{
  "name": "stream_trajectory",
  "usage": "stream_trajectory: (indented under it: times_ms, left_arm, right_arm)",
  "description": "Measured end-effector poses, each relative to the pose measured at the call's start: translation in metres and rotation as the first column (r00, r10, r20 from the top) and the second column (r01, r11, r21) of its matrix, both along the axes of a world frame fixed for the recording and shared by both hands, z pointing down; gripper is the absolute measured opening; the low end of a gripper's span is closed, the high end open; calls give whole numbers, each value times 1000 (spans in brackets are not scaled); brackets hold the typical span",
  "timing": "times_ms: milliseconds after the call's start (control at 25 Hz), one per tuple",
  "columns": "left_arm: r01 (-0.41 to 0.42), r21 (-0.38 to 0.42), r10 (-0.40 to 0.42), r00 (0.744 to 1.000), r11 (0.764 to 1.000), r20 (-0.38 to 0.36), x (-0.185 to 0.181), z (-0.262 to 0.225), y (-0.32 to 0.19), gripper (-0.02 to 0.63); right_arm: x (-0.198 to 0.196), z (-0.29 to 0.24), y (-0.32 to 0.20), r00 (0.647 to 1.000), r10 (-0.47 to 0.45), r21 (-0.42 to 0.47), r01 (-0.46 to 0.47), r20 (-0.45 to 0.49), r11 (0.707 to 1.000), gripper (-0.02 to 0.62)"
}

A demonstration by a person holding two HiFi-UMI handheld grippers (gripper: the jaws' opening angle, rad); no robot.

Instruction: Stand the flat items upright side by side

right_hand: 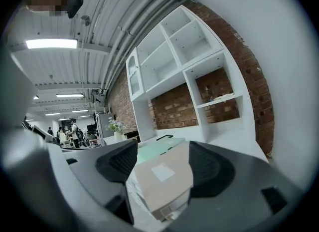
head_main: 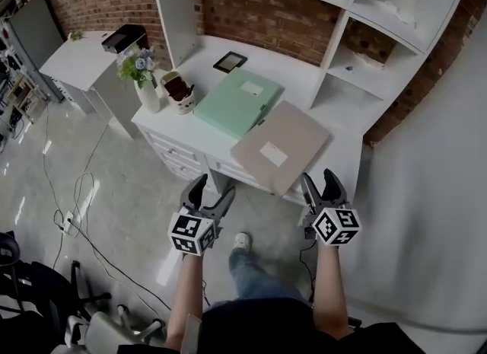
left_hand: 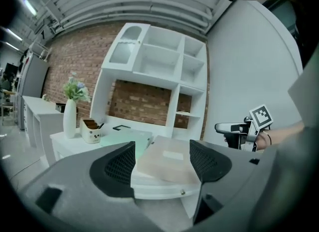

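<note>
On the desk at twelve o'clock, beige file and green file lie flat; left gripper and right gripper gape empty, and we judge both files stiff, smooth and best pinched at the near edge.

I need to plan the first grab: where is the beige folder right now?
In the head view the beige folder lies flat at the desk's front right edge, next to the green folder on its left.

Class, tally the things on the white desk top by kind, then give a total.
Flat folders: 2, the green folder and the beige folder
Vase with flowers: 1
White pot: 1
Small black-framed item: 1
Total: 5
</note>
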State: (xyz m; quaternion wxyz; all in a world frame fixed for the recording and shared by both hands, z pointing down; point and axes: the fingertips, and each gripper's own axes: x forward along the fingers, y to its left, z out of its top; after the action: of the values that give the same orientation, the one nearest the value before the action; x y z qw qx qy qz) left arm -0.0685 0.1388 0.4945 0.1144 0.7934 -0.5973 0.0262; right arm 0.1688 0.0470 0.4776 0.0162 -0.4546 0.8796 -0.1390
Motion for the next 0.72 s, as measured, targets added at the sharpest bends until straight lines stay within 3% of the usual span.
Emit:
stream_trajectory:
  times_ms: [280, 720]
  left_arm:
    - [-77, -36, 78, 997, 996, 23, -26, 3, -112, 311]
    - [-197, -58, 198, 980, 979, 20, -29, -3, -184, 311]
  right_arm:
    - [-29, 5, -98, 998, 60, -32, -60, -13, 998, 302]
    - [-31, -6, -144, 986, 167, -54, -168, -10, 984, 302]
